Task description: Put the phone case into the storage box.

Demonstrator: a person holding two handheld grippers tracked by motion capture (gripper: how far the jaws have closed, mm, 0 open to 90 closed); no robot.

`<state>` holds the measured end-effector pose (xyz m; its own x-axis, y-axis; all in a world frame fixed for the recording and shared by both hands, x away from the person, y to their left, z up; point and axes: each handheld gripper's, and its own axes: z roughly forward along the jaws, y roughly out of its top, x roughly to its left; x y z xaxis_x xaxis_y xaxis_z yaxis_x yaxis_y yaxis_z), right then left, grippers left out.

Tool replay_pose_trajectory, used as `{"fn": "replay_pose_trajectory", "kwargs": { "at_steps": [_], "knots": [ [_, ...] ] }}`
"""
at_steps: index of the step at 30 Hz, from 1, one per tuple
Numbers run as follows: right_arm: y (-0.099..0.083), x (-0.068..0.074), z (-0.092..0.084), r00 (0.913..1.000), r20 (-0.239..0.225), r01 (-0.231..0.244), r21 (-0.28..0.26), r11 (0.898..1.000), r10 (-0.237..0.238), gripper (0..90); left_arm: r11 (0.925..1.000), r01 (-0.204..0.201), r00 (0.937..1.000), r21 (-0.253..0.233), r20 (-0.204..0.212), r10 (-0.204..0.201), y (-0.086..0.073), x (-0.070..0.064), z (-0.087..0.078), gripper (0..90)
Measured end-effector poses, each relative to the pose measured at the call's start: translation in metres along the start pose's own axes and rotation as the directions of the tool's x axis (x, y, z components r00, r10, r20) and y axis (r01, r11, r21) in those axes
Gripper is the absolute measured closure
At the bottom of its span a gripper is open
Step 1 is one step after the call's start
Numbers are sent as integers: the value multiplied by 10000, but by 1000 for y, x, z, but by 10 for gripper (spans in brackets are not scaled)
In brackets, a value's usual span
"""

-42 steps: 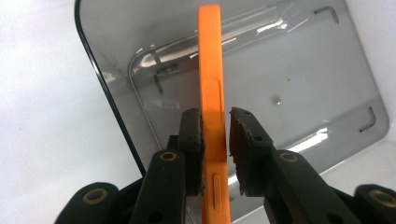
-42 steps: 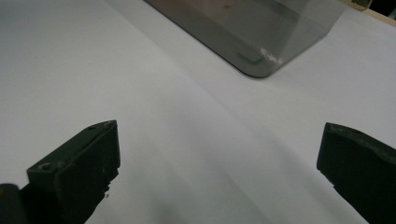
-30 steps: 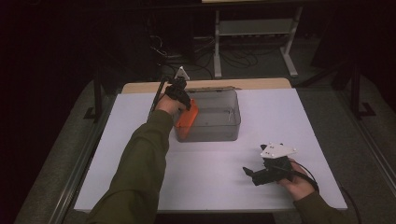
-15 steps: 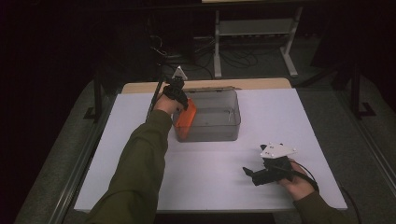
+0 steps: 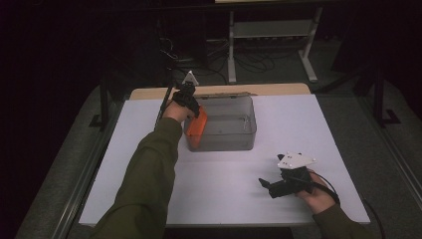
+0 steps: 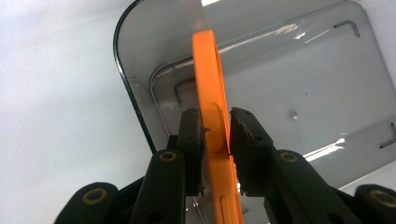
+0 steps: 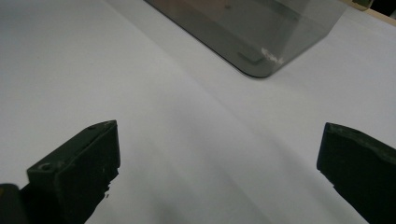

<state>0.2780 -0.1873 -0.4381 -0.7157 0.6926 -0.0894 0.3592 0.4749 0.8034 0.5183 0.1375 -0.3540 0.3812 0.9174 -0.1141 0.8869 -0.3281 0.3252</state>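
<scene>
A flat orange plastic piece (image 5: 197, 127) stands on edge inside the left end of a clear grey box (image 5: 225, 142). My left gripper (image 5: 194, 114) reaches down over that end, shut on the orange piece (image 6: 209, 79). Its jaws have just eased open a little, with the piece still pinched between the pads (image 6: 192, 133). The bare box floor (image 6: 303, 79) lies below. My right gripper (image 5: 264, 185) rests low near the table's front right, open, with nothing between its jaws. In the right gripper view the open gripper (image 7: 219, 158) faces a corner of the box (image 7: 261, 32).
The white table top (image 5: 298, 129) spreads around the box, with a wooden strip (image 5: 268, 89) along its far edge. Beyond it stand a metal shelf frame (image 5: 271, 30) and floor cables (image 5: 199, 55). A person's green sleeve (image 5: 149, 174) crosses the left half.
</scene>
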Motion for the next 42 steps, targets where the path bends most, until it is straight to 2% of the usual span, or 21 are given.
{"fn": "replay_pose_trajectory", "kwargs": {
  "at_steps": [6, 15, 24, 26, 29, 31, 33, 37, 39, 42],
  "knots": [
    [0, 0, 0, 10000, -8, -8, 1, 10000, 8, 0, 9998, -70, 10000, -174, -43, 69, 1, 0, -3, 705],
    [0, 0, 0, 10000, -10, 27, 11, 10000, -27, 0, 9975, -280, 9996, -646, -86, 275, 2, -1, -18, 665],
    [0, 0, 1, 10000, -2, 13, 10, 10000, -13, 0, 9907, -808, 9957, -1094, 356, 851, 1, -2, -29, 597],
    [0, 0, 1, 10000, -4, 34, 26, 10000, -34, 0, 9872, -1068, 9922, -1186, 512, 1135, 0, -2, -31, 580],
    [0, 0, 1, 10000, -1, 27, 32, 10000, -27, 0, 9787, -1521, 9837, -1377, 748, 1634, -2, -2, -34, 537],
    [0, 0, 1, 10000, 5, 22, 42, 10000, -22, 0, 9750, -1676, 9804, -1457, 793, 1803, -3, -2, -35, 518],
    [0, 1, 1, 10000, 4, 17, 51, 10000, -17, 0, 9695, -1881, 9741, -1572, 964, 2046, -3, -1, -36, 493],
    [0, 0, 1, 10000, 4, 15, 40, 10000, -15, 0, 9515, -2416, 9578, -1907, 1106, 2654, -6, -2, -39, 440],
    [0, 0, 1, 10000, 11, 12, 37, 10000, -12, 0, 9461, -2534, 9521, -2017, 1209, 2808, -7, -1, -40, 421],
    [0, 0, 1, 10000, 19, 46, 47, 10000, -46, 0, 9345, -2786, 9396, -2215, 1383, 3130, -8, -2, -43, 371]
  ]
}}
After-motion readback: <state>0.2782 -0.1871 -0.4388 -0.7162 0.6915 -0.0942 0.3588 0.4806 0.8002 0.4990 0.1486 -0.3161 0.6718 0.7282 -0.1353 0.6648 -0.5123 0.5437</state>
